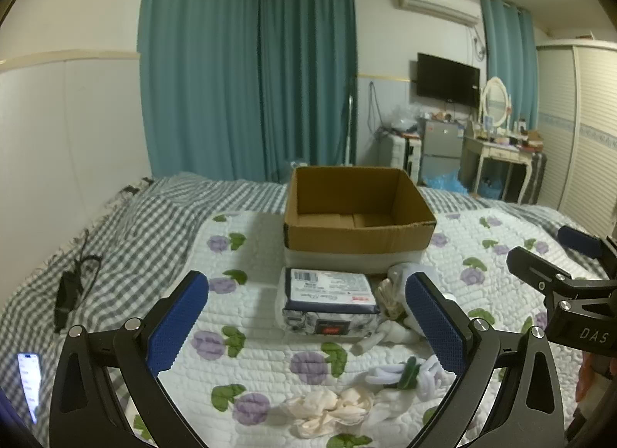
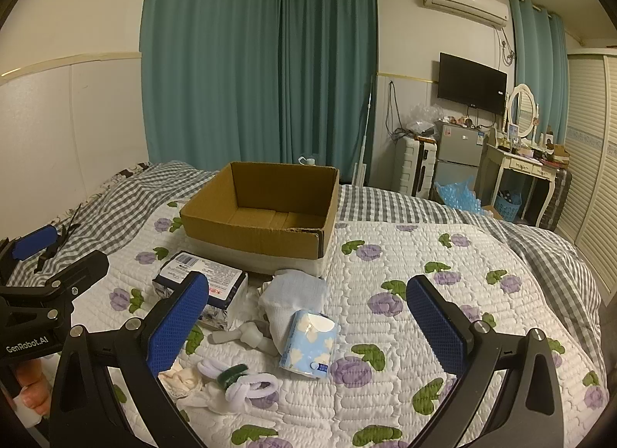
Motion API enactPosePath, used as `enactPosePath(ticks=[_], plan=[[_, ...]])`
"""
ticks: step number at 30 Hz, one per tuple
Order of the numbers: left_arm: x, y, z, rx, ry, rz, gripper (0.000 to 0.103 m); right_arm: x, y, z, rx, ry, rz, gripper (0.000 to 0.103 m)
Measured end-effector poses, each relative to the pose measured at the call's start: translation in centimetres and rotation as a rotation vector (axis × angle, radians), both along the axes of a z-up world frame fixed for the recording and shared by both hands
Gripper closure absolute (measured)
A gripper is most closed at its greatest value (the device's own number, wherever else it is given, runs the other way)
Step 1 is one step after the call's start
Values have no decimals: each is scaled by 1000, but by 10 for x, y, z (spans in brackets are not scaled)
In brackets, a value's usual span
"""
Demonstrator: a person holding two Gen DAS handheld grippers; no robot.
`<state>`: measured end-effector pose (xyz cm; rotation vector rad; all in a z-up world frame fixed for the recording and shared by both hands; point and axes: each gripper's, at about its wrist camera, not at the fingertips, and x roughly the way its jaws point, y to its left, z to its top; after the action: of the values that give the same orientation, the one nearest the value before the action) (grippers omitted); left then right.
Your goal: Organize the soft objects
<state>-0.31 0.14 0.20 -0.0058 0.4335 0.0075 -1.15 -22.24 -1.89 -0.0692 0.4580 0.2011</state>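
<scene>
Two tools hover above the bed, and both stand wide open with nothing between their blue pads. The left tool [image 1: 306, 319] points toward the far side of the quilt [image 1: 246, 317], and in its view the dark wrapped tissue pack [image 1: 329, 299] lies between the spread fingers, on the quilt and not touched by them. The right tool [image 2: 306, 319] hangs just to the right of the left one, over a bare flowered part of the quilt [image 2: 405, 255].

The cardboard box [image 2: 266, 213] sits on the quilt near its far edge, open at the top, and nothing shows inside it. The tissue pack [image 2: 200, 286] lies just in front of the box's near wall. Just right of the pack sits a pale blue and white folded cloth [image 2: 293, 293], and against its near side leans a small blue tissue packet with a cloud print [image 2: 308, 344]. Nearer the front edge of the quilt lie a knotted white cord with a green band [image 2: 246, 382] and a crumpled cream cloth [image 1: 331, 407], close together.

Left of the quilt, on the grey checked sheet [image 1: 115, 240], a black charger with its cable [image 1: 71, 286] lies near the bed's left edge, and a lit phone [image 1: 29, 382] lies nearer the front left corner.
</scene>
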Motion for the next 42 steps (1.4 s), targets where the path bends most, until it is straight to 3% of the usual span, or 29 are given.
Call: enactPosePath(ticks=[42], plan=[[1, -4, -2, 2, 8, -1, 0, 3, 2, -5, -5, 13, 1, 0]])
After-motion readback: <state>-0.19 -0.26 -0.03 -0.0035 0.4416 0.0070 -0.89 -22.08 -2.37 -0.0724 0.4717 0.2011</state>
